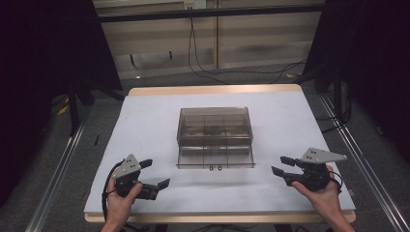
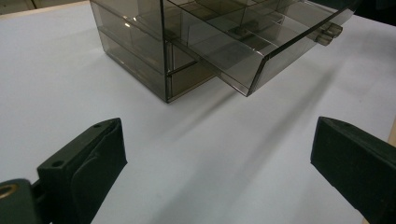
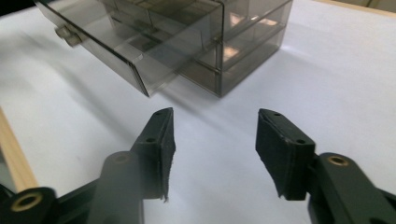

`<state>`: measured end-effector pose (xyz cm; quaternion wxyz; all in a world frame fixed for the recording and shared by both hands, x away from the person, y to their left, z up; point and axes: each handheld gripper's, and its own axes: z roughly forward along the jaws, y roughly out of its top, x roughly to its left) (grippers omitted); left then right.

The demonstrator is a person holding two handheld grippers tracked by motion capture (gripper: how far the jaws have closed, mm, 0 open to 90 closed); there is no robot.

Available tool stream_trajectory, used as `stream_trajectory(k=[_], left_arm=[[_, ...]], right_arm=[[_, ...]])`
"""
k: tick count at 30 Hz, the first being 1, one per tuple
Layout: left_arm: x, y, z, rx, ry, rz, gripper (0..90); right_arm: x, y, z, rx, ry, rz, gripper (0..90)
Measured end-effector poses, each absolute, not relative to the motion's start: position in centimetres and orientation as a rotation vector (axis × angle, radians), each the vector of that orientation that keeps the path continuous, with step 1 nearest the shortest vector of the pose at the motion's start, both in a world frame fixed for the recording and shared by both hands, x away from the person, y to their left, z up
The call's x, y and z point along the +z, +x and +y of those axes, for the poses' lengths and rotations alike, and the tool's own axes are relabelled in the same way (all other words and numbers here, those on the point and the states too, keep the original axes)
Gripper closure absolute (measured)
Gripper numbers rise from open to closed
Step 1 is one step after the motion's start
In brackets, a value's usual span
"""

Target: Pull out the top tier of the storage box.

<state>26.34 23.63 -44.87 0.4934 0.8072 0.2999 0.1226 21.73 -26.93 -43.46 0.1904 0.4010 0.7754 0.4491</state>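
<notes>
A smoky see-through plastic drawer box (image 1: 214, 126) stands in the middle of the white table top. One of its drawers (image 1: 215, 157) is pulled out toward me, with two small knobs (image 1: 215, 167) on its front. Dividers show inside it. My left gripper (image 1: 155, 173) rests near the front left of the table, open, with nothing between its fingers. My right gripper (image 1: 278, 164) is at the front right, also open and holding nothing. In the left gripper view the drawer (image 2: 243, 51) lies ahead of the wide-open left gripper (image 2: 217, 149). The right gripper (image 3: 217, 140) faces the drawer (image 3: 126, 51) from the other side.
The white sheet (image 1: 154, 121) covers a wooden table whose edge (image 1: 212, 90) shows at the back and front. Black cables (image 1: 203, 70) trail over the floor behind. Metal rails (image 1: 63, 159) run along both sides of the table.
</notes>
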Motion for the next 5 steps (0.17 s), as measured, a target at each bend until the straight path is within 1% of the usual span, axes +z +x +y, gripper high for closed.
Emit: stream_trajectory(k=[2,5], left_arm=[[-44.89,26.30,23.57,0.294,1.958,0.724,3.1],[-44.85,26.31,23.60,0.297,1.957,0.722,3.1]], right_arm=[[-43.70,21.52,-26.94,1.243,1.122,2.184,52.8],[-43.89,21.47,-26.75,1.228,1.112,2.191,53.4]])
